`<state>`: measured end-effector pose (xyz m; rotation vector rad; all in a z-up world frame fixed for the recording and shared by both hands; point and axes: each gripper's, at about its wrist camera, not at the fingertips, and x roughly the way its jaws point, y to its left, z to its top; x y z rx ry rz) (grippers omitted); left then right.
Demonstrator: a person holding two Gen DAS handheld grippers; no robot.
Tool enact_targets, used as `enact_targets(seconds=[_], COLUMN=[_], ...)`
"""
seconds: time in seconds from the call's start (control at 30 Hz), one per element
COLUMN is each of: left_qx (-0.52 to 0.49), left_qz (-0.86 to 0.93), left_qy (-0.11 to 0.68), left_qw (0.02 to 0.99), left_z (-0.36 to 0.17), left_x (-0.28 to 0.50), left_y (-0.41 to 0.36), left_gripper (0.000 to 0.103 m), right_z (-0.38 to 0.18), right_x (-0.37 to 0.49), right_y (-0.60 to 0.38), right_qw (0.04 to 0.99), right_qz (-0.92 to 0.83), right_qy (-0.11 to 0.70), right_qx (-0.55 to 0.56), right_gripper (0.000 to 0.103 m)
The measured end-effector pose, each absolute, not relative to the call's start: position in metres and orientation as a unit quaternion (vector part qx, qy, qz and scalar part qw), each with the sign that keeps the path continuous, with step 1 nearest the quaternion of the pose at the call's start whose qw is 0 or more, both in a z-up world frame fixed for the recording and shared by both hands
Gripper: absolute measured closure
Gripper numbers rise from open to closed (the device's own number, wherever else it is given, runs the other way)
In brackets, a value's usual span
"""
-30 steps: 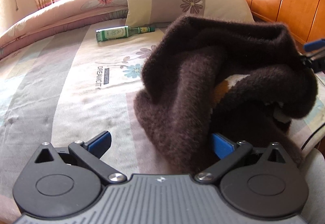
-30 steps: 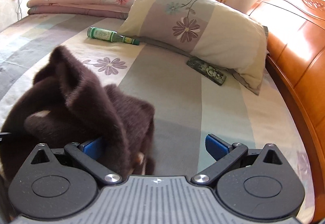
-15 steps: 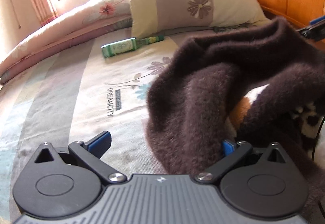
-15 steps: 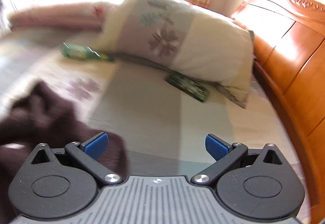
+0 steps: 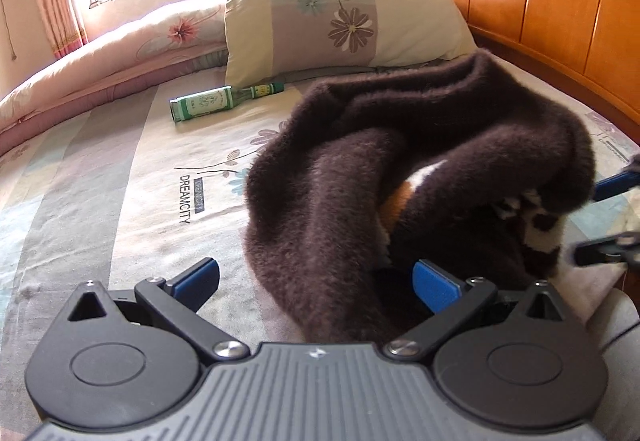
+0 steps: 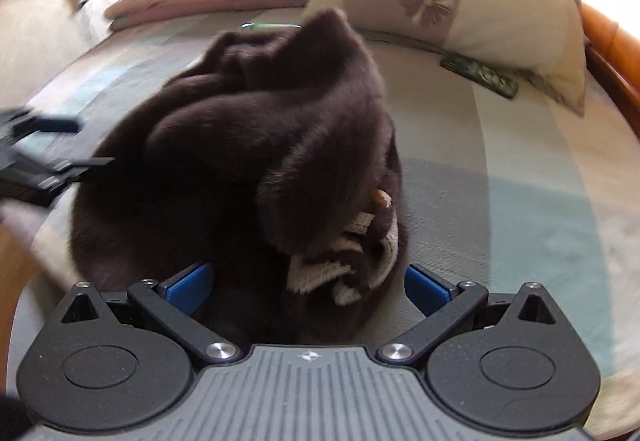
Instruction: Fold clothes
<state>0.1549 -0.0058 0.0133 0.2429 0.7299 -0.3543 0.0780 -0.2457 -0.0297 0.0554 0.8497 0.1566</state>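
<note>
A fluffy dark brown sweater [image 5: 400, 169] lies in a crumpled heap on the striped floral bedsheet [image 5: 120, 181]. Its white and orange knit patches show at the folds. My left gripper [image 5: 316, 281] is open, and the heap's near edge lies between its blue pads [image 5: 196, 277] without being pinched. In the right wrist view the sweater [image 6: 248, 145] fills the middle. My right gripper [image 6: 308, 283] is open too, with the white ribbed hem [image 6: 320, 273] just ahead of it. Each gripper shows blurred at the other view's edge: the right gripper [image 5: 608, 219], the left gripper [image 6: 68, 145].
A green glass bottle [image 5: 216, 105] lies beyond the sweater, in front of a large flowered pillow [image 5: 340, 13]. A dark remote control [image 6: 480, 75] rests beside the pillow. The wooden headboard [image 5: 560, 1] runs along the right, and a folded quilt [image 5: 120, 45] lies under the window.
The right gripper has swung left from the bare sheet and now faces the sweater heap. The sweater has settled lower on the bed. Both grippers stay open.
</note>
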Motion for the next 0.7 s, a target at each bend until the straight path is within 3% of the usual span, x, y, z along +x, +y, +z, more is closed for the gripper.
enact_targets(seconds=[0.33,0.57,0.7], left_qx=[0.115,0.122,0.113], left_qz=[-0.156,-0.16,-0.166], left_qy=[0.351,0.354,0.357], left_qw=[0.916,0.913,0.912], left_z=[0.021,0.017,0.012], left_x=[0.149,0.163,0.168], left_y=[0.008,-0.002,-0.003], left_gripper=[0.001,0.001,0.001], right_z=[-0.012,-0.012,-0.007], right_x=[0.14,0.206,0.199], right_y=[-0.295,-0.321,-0.316], right_qw=[0.935,0.929,0.925], right_qz=[-0.011,-0.032,0.0], right_qy=[0.349,0.361,0.368], right_qx=[0.058,0.068,0.092], right_gripper=[0.0,0.0,0.0])
